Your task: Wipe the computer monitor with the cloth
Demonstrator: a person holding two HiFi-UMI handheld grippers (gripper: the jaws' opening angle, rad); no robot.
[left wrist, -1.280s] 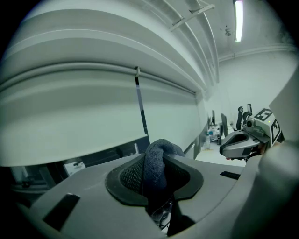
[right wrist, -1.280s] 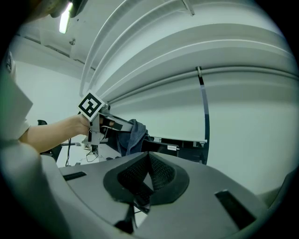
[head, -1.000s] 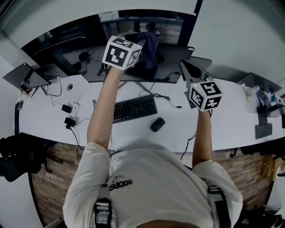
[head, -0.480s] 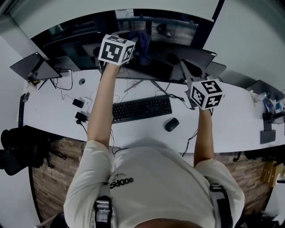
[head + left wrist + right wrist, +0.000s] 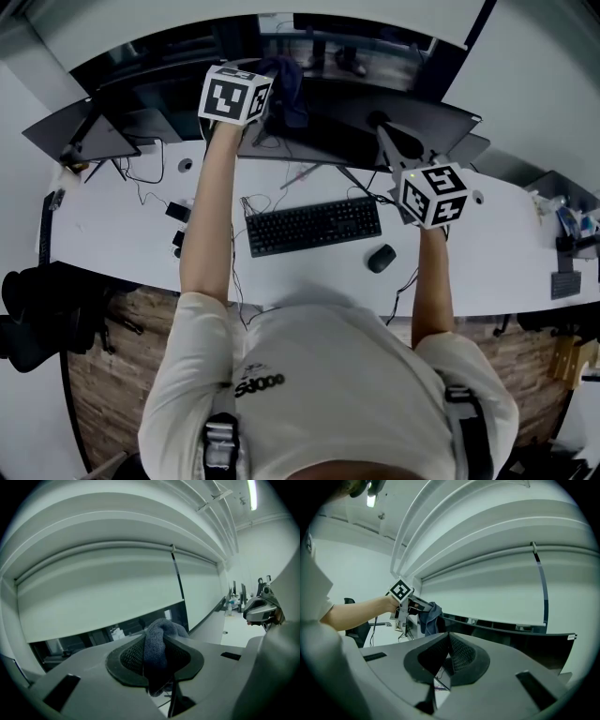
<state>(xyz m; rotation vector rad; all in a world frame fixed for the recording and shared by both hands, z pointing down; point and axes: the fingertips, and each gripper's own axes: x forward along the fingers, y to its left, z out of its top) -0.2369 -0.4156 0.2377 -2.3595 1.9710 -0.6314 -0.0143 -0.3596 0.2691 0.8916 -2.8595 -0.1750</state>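
Monitor (image 5: 352,131) stands at the far side of the table (image 5: 122,234), at 12 o'clock from us. Its long axis runs from 9 to 3 o'clock behind the keyboard (image 5: 314,225) and mouse (image 5: 381,258).

Our left claw (image 5: 155,660) is clamped on the cloth (image 5: 159,630), which bunches up between the pads and hangs below them. In the head view the cloth (image 5: 284,89) sits at the monitor's upper left corner, touching or just beside its top edge; we cannot tell which. From there nearly the whole screen lies toward 3 o'clock, so we judge the coming wipe to be a long pass that way, along the screen's length.

Our right claw (image 5: 447,660) has its pads together with nothing between them. It hovers near the monitor's right part, at about 3 o'clock from the cloth. The left hand is the nearer one for the work.

The space above the top edge looks open. Cables and the stand crowd the space below it, and the right claw lies in the cloth's path, so we may need to move it aside.
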